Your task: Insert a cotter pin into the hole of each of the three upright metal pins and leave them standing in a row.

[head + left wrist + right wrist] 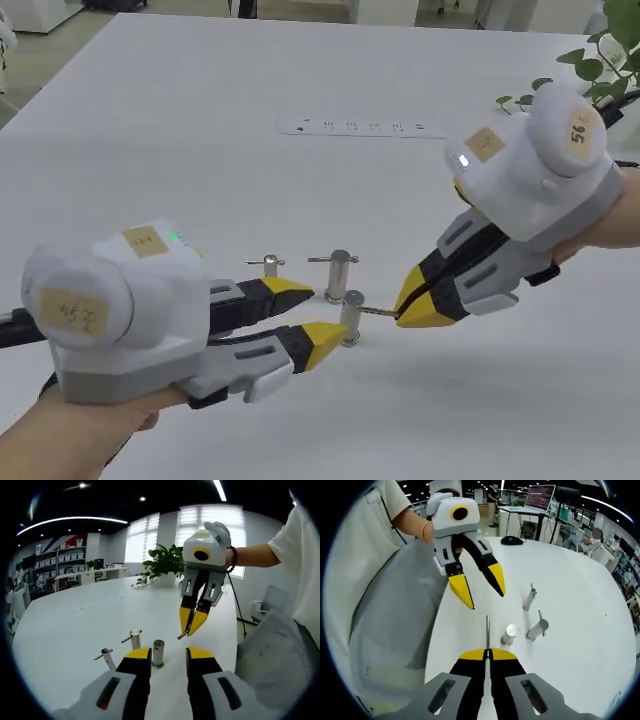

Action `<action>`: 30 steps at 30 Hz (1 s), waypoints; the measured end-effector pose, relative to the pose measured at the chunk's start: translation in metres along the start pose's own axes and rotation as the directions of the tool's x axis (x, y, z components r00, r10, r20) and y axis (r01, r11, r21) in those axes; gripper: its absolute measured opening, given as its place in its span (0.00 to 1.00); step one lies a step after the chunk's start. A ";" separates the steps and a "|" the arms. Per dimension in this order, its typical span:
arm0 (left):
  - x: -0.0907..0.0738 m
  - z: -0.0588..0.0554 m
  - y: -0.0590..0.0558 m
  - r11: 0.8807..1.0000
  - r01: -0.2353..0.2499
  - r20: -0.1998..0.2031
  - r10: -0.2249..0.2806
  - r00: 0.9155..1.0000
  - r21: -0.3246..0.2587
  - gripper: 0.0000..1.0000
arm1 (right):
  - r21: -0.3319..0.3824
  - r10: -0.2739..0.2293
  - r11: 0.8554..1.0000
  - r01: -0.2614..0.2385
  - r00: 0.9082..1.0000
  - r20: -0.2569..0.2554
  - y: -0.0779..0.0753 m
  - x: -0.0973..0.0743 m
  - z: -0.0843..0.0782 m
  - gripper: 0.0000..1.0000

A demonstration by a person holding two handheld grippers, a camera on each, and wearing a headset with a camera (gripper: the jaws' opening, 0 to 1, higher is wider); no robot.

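White tabletop [180, 130] spreads wide and bare around the work, in an office with shelves, desks and bright windows; nearest, the left gripper [318, 314] wears a tan sticker with handwriting too unclear to read; its jaws stand parted and hold nothing, one on each side of the bare pin [351, 316], which stands upright; from that pin's right the right gripper [404, 311], its sticker reading something like 95, has its jaws closed tight on a loose cotter pin [378, 311]; the free end lies just beside the bare pin's upper part, touching or not I cannot tell; just behind the bare pin stand a taller pin [338, 280] and, further left, a thin pin [270, 268], each with a fitted cotter pin [322, 260] crosswise near its top; well beyond lies a white power strip [350, 127]; a leafy plant [600, 60] stands at the far right edge.
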State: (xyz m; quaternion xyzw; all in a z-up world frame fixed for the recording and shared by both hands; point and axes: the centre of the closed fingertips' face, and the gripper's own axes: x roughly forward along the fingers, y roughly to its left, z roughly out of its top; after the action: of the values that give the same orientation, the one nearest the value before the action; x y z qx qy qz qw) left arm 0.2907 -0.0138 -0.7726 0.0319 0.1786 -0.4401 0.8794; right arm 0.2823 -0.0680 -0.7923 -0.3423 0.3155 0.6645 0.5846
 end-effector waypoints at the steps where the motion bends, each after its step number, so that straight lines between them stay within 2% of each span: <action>1: 0.001 -0.001 0.001 1.000 -0.004 -0.004 0.004 1.000 0.004 0.27 | 0.003 -0.002 1.000 0.002 1.000 -0.003 -0.001 0.000 -0.002 0.03; 10: 0.016 -0.017 0.007 1.000 -0.030 -0.055 0.030 0.998 -0.001 0.28 | 0.027 -0.027 0.999 0.028 0.999 -0.039 -0.016 0.004 -0.014 0.03; 19: 0.034 -0.030 0.013 0.998 -0.055 -0.100 0.053 0.994 -0.015 0.27 | 0.027 -0.022 0.999 0.024 0.997 -0.075 -0.023 0.009 -0.024 0.03; 23: 0.041 -0.033 0.014 0.998 -0.062 -0.113 0.060 0.992 -0.013 0.24 | 0.023 -0.026 0.999 0.029 0.995 -0.093 -0.027 0.010 -0.028 0.03; 30: 0.051 -0.032 0.013 0.998 -0.066 -0.109 0.063 0.992 -0.020 0.22 | 0.005 -0.033 0.999 0.034 0.993 -0.115 -0.031 0.012 -0.032 0.03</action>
State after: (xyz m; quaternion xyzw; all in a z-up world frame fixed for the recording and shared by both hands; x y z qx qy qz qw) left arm 0.3197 -0.0382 -0.8211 0.0511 0.2302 -0.4069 0.8825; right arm 0.3147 -0.0842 -0.8208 -0.3834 0.3451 0.6327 0.5776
